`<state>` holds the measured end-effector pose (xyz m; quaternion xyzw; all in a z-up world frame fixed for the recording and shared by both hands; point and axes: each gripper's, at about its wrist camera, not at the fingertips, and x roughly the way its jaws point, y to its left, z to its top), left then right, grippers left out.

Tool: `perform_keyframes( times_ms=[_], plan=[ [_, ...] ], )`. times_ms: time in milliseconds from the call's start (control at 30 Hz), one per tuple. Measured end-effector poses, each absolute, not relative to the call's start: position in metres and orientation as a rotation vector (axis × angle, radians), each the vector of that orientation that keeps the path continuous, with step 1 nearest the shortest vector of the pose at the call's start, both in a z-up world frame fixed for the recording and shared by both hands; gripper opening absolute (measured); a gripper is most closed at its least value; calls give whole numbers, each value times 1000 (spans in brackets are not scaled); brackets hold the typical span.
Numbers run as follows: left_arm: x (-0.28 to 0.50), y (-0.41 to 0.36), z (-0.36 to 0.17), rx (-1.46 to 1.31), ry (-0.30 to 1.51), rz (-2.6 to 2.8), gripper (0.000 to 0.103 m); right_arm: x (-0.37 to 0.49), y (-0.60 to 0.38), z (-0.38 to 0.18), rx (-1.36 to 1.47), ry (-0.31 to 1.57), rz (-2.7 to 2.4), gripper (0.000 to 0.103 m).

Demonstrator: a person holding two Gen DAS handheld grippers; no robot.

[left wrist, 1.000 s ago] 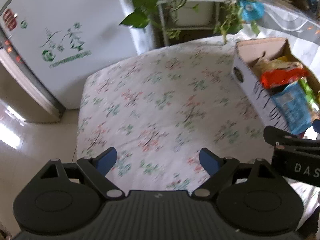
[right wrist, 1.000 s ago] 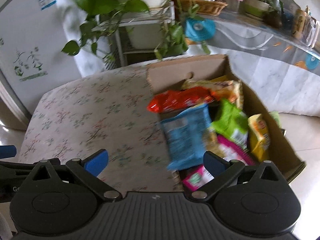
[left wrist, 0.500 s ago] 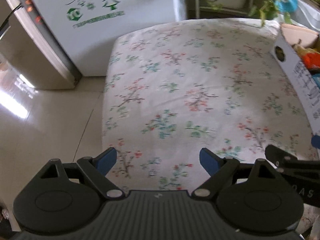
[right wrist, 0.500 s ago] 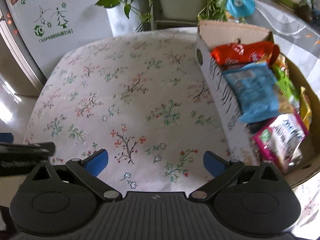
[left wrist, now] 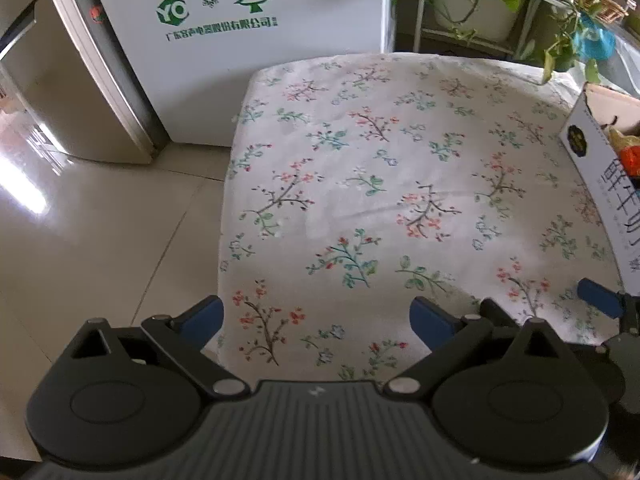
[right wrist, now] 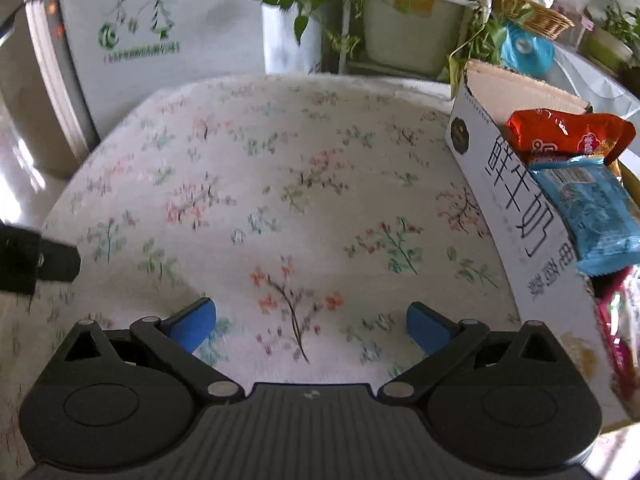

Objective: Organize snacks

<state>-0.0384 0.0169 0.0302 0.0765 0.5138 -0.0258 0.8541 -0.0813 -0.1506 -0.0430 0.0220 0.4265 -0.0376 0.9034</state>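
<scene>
A white cardboard box [right wrist: 516,200] full of snack packets stands at the right end of the flowered table [right wrist: 280,184]. A red packet [right wrist: 568,136] and a blue packet [right wrist: 592,216] lie on top, with a pink one [right wrist: 616,320] nearer. In the left wrist view only the box's white side [left wrist: 600,168] shows at the right edge. My left gripper [left wrist: 316,318] hovers over the table's near left part, its jaws opening with nothing between them. My right gripper [right wrist: 310,322] stands open and empty over the cloth, left of the box.
A white fridge [left wrist: 248,40] stands behind the table's left end. A plant stand with trailing leaves [right wrist: 400,20] is behind the table, and a wicker basket [right wrist: 536,16] sits on a counter at the back right. Shiny tiled floor [left wrist: 100,220] lies left of the table.
Both views have swung left and lower over the table. The box has slid from the centre to the right edge of each view. The left jaws stand slightly wider apart.
</scene>
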Motion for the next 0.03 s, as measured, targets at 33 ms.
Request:
perform_keyframes(
  times_ms=[33],
  plan=[
    [-37, 18, 29, 154, 1092, -52, 99, -79, -151, -44, 53, 874, -78, 103]
  ],
)
